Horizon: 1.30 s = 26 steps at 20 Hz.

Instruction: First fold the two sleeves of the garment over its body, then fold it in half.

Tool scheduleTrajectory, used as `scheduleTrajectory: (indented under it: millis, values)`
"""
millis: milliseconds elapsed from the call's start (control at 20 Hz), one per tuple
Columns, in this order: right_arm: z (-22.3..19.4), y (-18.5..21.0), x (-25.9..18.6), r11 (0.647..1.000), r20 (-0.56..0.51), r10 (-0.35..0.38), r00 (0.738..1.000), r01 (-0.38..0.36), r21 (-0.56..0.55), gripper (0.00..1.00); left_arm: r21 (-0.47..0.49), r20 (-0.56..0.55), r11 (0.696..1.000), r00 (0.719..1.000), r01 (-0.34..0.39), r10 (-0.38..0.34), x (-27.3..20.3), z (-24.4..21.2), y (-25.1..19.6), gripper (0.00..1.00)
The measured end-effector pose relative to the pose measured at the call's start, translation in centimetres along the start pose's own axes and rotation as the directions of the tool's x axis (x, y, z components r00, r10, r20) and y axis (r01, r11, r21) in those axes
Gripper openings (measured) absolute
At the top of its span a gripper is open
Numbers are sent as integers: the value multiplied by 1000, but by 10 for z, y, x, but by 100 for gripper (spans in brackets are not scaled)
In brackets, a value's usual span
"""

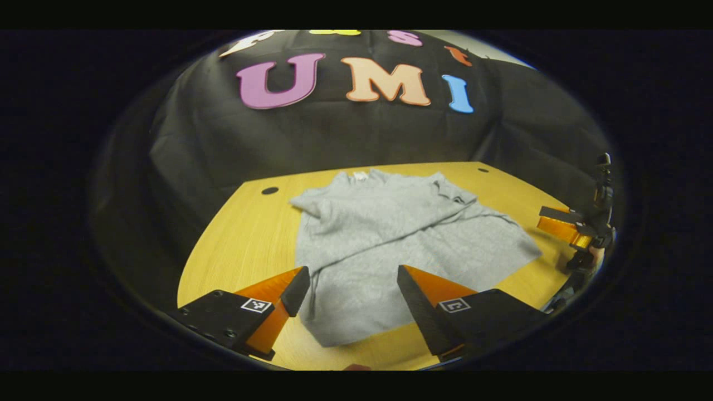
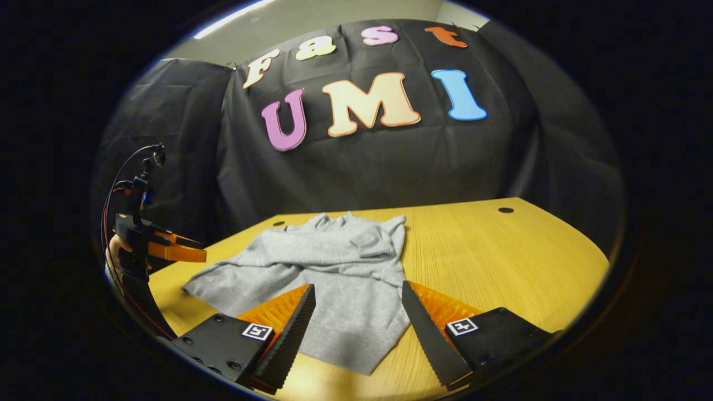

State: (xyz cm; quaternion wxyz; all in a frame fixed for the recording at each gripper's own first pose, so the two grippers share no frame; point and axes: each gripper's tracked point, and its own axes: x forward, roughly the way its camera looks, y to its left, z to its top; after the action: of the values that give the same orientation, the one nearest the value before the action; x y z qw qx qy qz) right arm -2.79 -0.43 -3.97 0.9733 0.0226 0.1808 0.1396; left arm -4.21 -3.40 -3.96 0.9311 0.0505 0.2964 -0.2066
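Note:
A grey long-sleeved garment lies flat on the wooden table, collar toward the back wall, with both sleeves laid across its body. My left gripper hovers open above the garment's near hem, nothing between its fingers. In the right gripper view the same garment spreads left of centre, and my right gripper stands open over its near right corner, holding nothing. The right gripper also shows at the far right of the left gripper view, off the garment's edge. The left gripper appears at the left of the right gripper view, held by a hand.
The table has bare wood to the right of the garment, with a small dark hole near its back edge and another hole at the back left. Black cloth walls close in the table's rear and sides.

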Motion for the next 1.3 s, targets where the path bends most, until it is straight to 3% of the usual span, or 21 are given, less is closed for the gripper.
scheduleTrajectory:
  millis: [200, 350, 500, 650, 700, 1100, 1200, 1300]
  values:
    - [-39, 3, -1, 993, -164, -27, 986, 7, -120, 98, 36, -62, 999, 998, -27, 29, 5, -28, 11, 93]
    - [-55, 6, -1, 994, -249, -21, 968, -6, -107, 93, 53, -92, 998, 995, -26, 31, 5, -42, 11, 93]
    - [-66, 3, -1, 993, -303, -35, 952, -1, -117, 98, 62, -129, 998, 991, -29, 37, 6, -54, 10, 90]
    - [-67, 3, 0, 991, -320, -36, 947, -8, -134, 94, 67, -147, 997, 987, -48, 58, 11, -62, 15, 92]
    - [-67, 2, 0, 991, -323, -35, 946, -9, -135, 98, 61, -153, 997, 986, -52, 61, 10, -64, 14, 92]
    - [-70, 2, 0, 995, -325, -31, 945, -2, -99, 98, -7, -122, 999, 991, -54, 53, 12, -67, 11, 93]
    - [-72, 10, 0, 996, -330, -6, 944, -24, -89, 92, -25, -111, 998, 993, -51, 48, 11, -68, 10, 94]
    - [-72, 15, 1, 994, -330, 7, 944, -43, -101, 69, -28, -88, 999, 995, -38, 36, 12, -67, 8, 90]
